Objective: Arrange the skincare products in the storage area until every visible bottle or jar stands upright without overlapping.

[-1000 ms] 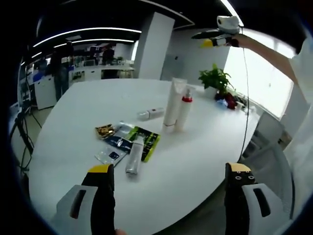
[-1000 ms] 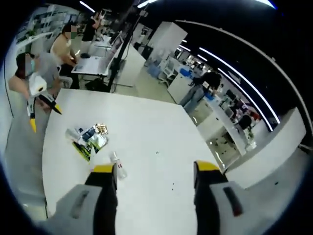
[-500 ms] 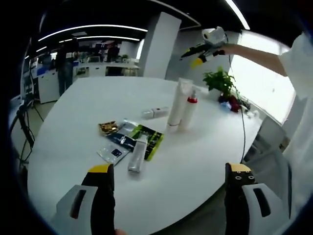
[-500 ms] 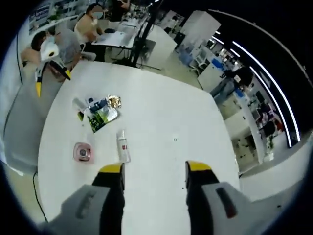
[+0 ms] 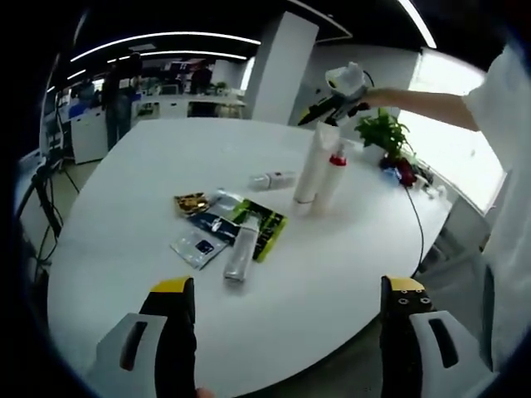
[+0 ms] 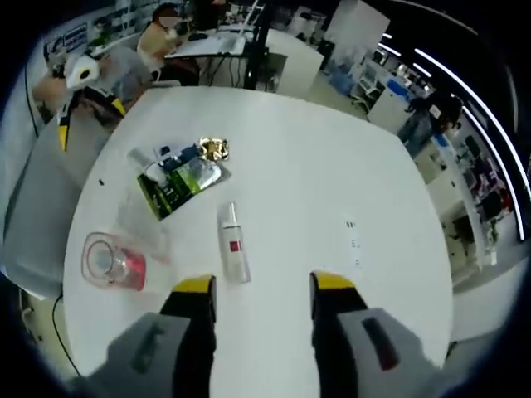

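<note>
Above the white counter [image 6: 332, 166], the right gripper [image 6: 264, 292] hangs with jaws apart and empty — a small bottle [image 6: 233, 249] lies on its side just beyond its left jaw. Best approach: straddle its middle squarely. The left gripper [image 5: 282, 296] waits, jaws wide.

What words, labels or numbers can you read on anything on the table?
None can be read.
Green packet: print too blurred.
Dark sachet: label too small.
Lying bottle: red mark, no letters legible.
Standing white tube and red-collared bottle: no text visible.
</note>
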Action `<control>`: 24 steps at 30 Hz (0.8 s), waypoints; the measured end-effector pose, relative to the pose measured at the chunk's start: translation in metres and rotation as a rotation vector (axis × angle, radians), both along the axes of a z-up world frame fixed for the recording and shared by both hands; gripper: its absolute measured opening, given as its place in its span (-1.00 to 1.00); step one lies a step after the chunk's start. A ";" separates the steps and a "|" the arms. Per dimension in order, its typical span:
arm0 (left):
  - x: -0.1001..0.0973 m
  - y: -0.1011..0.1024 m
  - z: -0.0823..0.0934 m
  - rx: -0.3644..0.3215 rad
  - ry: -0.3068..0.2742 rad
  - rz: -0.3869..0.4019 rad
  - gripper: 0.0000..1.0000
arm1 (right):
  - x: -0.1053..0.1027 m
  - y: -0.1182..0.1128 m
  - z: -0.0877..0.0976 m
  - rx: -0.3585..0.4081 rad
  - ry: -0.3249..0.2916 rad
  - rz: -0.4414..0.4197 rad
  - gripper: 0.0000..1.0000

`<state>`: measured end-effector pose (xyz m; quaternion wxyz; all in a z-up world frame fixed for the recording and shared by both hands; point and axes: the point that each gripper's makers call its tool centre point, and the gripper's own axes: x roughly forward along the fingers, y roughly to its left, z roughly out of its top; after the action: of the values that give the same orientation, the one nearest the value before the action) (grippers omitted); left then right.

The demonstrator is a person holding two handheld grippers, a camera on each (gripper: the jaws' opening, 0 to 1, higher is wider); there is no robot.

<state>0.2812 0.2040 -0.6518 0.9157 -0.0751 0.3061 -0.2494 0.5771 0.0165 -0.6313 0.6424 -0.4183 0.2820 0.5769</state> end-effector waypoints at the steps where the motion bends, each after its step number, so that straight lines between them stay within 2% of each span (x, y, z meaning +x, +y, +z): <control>1: 0.000 0.001 -0.001 0.000 0.006 0.004 0.81 | -0.002 0.003 -0.008 -0.001 0.018 0.005 -0.10; 13: 0.000 0.005 -0.011 0.018 0.052 0.014 0.81 | -0.013 0.028 -0.069 -0.036 0.133 0.060 -0.20; 24: 0.001 0.008 -0.013 0.025 0.065 0.034 0.82 | -0.016 0.045 -0.094 -0.058 0.155 0.088 -0.26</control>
<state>0.2818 0.2121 -0.6652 0.9102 -0.0767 0.3375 -0.2276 0.5609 0.0617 -0.7257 0.5802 -0.4026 0.3287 0.6270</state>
